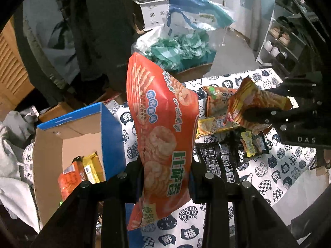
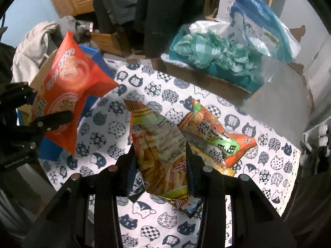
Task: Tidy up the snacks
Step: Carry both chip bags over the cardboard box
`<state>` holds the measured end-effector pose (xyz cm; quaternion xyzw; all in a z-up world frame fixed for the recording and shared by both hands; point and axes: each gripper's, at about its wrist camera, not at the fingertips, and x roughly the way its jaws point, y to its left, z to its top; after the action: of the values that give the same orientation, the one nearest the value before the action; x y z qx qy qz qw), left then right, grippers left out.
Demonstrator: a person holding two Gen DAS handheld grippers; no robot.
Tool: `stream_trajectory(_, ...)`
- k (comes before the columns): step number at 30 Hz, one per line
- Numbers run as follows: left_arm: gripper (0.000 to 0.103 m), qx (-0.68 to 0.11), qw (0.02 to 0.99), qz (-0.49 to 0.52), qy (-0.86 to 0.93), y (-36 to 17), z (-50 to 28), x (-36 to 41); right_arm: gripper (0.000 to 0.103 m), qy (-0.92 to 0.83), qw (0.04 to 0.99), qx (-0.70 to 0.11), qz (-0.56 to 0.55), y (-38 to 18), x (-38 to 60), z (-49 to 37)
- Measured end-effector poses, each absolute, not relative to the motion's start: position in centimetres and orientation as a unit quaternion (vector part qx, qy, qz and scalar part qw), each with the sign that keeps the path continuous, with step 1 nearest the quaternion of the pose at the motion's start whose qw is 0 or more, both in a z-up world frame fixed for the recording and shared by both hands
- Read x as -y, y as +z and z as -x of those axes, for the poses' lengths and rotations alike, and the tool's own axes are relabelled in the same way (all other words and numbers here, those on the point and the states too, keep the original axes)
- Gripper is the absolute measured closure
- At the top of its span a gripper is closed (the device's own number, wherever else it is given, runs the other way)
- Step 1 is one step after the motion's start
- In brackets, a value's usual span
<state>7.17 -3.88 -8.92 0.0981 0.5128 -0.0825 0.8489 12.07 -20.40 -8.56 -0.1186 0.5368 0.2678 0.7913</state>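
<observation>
My left gripper (image 1: 166,165) is shut on a big red bag of ring snacks (image 1: 161,124) and holds it upright above the cat-print cloth (image 1: 269,175), beside an open blue cardboard box (image 1: 82,136). The box holds an orange pack (image 1: 72,175) and a yellow pack (image 1: 93,167). My right gripper (image 2: 160,153) is shut on an orange-yellow bag of fry sticks (image 2: 157,144), lifted off the cloth (image 2: 144,227). Each gripper shows in the other's view: the right (image 1: 256,103) with its bag (image 1: 248,103), the left (image 2: 51,107) with the red bag (image 2: 70,95).
More snacks lie on the cloth: an orange pack with a green label (image 2: 217,132), black packs (image 1: 219,161), a small yellow pack (image 1: 248,144). A carton of green paper (image 2: 217,62) stands behind the table. Clothes (image 2: 31,47) lie at the left. A shoe rack (image 1: 283,41) stands far right.
</observation>
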Motion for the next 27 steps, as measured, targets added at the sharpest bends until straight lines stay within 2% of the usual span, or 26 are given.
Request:
stream_trajectory(13,0.068,-0.484,0.867,-0.092,-0.073,-6.4,-5.1,2.5,0.065,0.279,0.804,-0.517,0.095,-5.4,19.6,-10.9)
stream_trajectory(27,0.068,-0.462,0.882,-0.084,-0.048,-4.6,-3.8,-0.3,0.065,0.302,0.801,-0.51,0.086,-4.3,16.5,-11.1)
